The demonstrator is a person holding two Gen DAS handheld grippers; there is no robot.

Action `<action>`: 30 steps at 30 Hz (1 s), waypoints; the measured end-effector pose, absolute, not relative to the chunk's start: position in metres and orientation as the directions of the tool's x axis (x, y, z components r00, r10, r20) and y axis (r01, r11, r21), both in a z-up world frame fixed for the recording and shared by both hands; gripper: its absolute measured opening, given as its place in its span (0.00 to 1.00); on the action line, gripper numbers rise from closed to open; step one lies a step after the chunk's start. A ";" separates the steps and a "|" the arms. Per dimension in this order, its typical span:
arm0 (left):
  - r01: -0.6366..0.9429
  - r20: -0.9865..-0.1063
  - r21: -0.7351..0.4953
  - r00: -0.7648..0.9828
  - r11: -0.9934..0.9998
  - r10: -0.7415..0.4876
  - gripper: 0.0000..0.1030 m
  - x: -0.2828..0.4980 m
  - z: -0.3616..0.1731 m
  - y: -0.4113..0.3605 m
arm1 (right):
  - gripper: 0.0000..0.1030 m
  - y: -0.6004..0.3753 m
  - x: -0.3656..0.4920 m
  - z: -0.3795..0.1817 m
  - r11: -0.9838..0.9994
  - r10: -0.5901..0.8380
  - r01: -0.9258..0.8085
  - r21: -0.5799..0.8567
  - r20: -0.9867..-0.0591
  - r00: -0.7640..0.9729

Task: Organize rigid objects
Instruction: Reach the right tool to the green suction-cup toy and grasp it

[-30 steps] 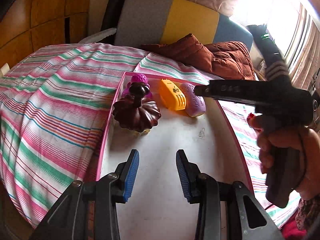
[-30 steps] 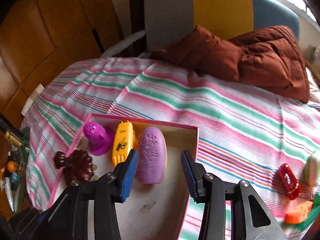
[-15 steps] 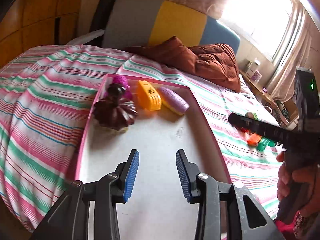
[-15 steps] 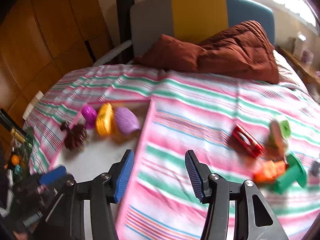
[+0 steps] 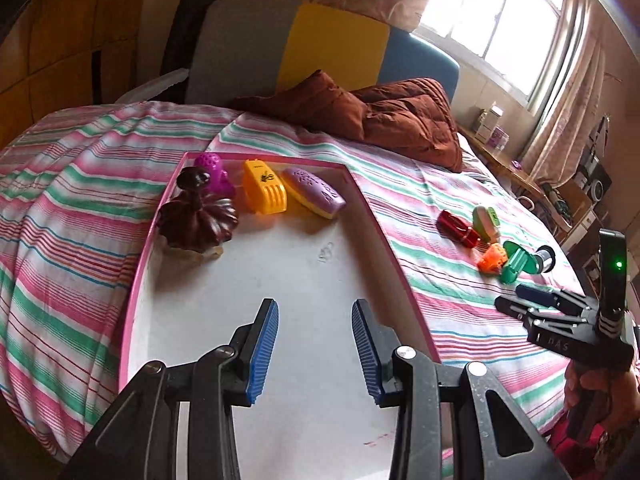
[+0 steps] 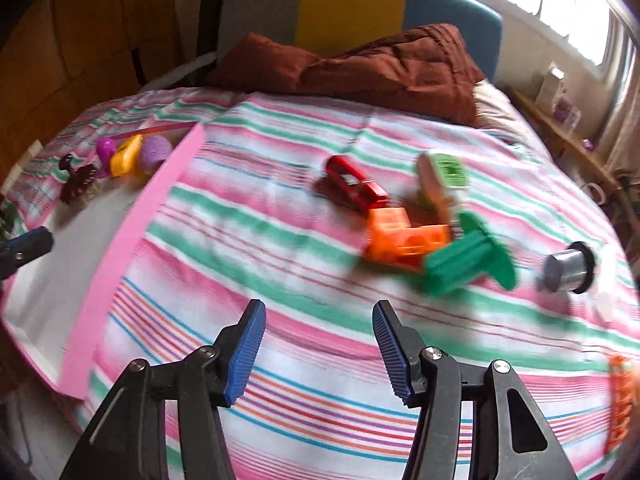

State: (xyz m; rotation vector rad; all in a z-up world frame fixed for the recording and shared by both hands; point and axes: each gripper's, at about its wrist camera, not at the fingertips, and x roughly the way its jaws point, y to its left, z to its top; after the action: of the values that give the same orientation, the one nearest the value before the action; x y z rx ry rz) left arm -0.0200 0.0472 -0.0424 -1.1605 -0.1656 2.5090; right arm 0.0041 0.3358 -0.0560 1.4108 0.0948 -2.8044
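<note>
Left wrist view: the left gripper [image 5: 314, 350] hangs released and empty over the bare white floor of the shallow pink-rimmed tray [image 5: 138, 276] lying on the striped bed [image 5: 64, 208]; at the tray's far end sit a dark brown flower-shaped plastic toy [image 5: 196, 218], a magenta perforated plastic piece [image 5: 214, 168] behind it, a yellow ribbed plastic piece [image 5: 266, 192] and a lilac oval plastic piece [image 5: 314, 192] leaning against its neighbour; the rest of the tray holds nothing, so room is no worry; the soft bedding could let the tray tip if a piece is dropped hard near its rim.

Right wrist view: the right gripper [image 6: 318, 354], jaws just widened with nothing between them, hovers over the sheet short of the loose pile; a red plastic clip [image 6: 354, 188], an orange plastic block [image 6: 404, 238], a green flanged plastic spool [image 6: 468, 258], a green-topped round piece [image 6: 442, 180] and a grey metal cylinder [image 6: 568, 266] lie outside the tray; orange block and spool touch, so closing on one may nudge or drag the other; the cylinder might roll.
</note>
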 end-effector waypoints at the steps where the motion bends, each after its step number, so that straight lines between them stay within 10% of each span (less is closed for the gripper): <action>1: -0.285 -0.710 -0.257 -0.592 -0.923 0.381 0.37 -0.019 -0.041 0.049 | 0.55 0.345 0.005 -0.053 -0.998 0.042 0.012 -0.062 -0.797 -0.603; 14: -0.308 -0.698 -0.253 -0.599 -0.917 0.393 0.37 -0.002 -0.025 0.066 | 0.52 0.445 -0.050 -0.047 -0.983 0.101 -0.181 0.008 -0.806 -0.584; 22: -0.320 -0.695 -0.235 -0.605 -0.918 0.389 0.37 0.003 -0.018 0.075 | 0.25 0.498 -0.022 -0.069 -0.822 -0.194 -0.338 0.458 -0.784 -0.590; 30: -0.360 -0.696 -0.225 -0.591 -0.905 0.408 0.37 0.006 -0.015 0.094 | 0.29 0.564 0.035 -0.088 -0.611 -0.193 -0.518 0.598 -0.748 -0.635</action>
State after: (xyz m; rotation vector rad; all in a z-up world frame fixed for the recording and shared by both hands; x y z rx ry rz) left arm 0.0062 0.0940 -0.0150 -1.1019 -0.0839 2.4718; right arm 0.0348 0.5644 -0.0880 1.3952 -1.4430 -2.6773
